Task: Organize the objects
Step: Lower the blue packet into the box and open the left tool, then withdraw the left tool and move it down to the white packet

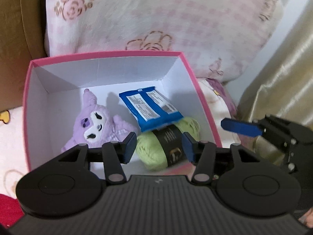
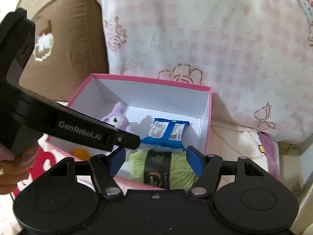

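The pink box (image 1: 183, 58) stands open on the bedding, and three things lie inside it: a purple plush toy (image 1: 95, 123) at the left, a green yarn skein (image 1: 156, 148) at the near right corner, and a blue wipes packet (image 1: 150, 107) that rests tilted on the far part of the skein. The left gripper (image 1: 159, 145) hangs over the near edge of the box with its jaws partly open and nothing between the pads; the skein lies just under and beyond them. The right gripper (image 2: 155, 161) is also over the near edge, its jaws apart more widely and empty, and in its own view the skein sits directly ahead between the two blue pads, but lower. The long axis of the skein runs left to right, across the line of both grippers, with the black paper band (image 2: 156, 166) around its middle. Both grippers are near the skein, and I cannot tell which is nearer. An orange object (image 2: 81, 153) lies near the box's left wall; whether inside or outside, I cannot tell. I judge that the skein is already placed.
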`<state>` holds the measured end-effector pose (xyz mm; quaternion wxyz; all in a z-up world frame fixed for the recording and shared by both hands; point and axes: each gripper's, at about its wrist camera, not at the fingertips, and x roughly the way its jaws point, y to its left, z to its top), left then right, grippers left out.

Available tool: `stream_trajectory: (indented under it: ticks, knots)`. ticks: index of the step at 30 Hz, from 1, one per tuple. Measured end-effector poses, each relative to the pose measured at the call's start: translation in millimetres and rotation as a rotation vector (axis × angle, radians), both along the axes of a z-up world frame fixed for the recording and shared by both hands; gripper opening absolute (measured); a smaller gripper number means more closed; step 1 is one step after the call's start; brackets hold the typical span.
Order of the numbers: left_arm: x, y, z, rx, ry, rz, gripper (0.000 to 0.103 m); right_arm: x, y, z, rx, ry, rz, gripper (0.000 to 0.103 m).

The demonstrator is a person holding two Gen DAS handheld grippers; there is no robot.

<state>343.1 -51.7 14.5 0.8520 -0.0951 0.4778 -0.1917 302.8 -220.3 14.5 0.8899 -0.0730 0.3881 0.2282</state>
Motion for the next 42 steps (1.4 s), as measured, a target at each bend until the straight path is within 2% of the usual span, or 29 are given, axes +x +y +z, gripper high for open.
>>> stream_trajectory:
  ticks: [4,13,16,24,29,36,42]
  knots:
    - [-22,4,19,0.002,-0.024,-0.021,0.055,-21,0,13,0.002,-0.010,0.020,0.072]
    - [-68,21,45,0.010,-0.046,-0.030,0.058,-65,6,35,-0.021,-0.021,0.066,0.073]
    - [-82,27,52,0.032,-0.052,-0.033,0.059,-75,5,40,0.001,0.008,0.074,0.073]
    - [-121,38,70,0.076,-0.061,-0.074,0.059,-113,9,50,0.003,-0.017,0.093,0.073]
    - [-147,53,72,0.056,-0.044,-0.100,0.061,-137,10,58,0.022,-0.031,0.091,0.074]
    - [-174,64,69,0.096,-0.041,-0.126,0.062,-167,9,58,0.053,-0.030,0.091,0.074]
    - [-190,72,65,0.081,-0.027,-0.118,0.062,-186,11,59,0.061,-0.025,0.117,0.074]
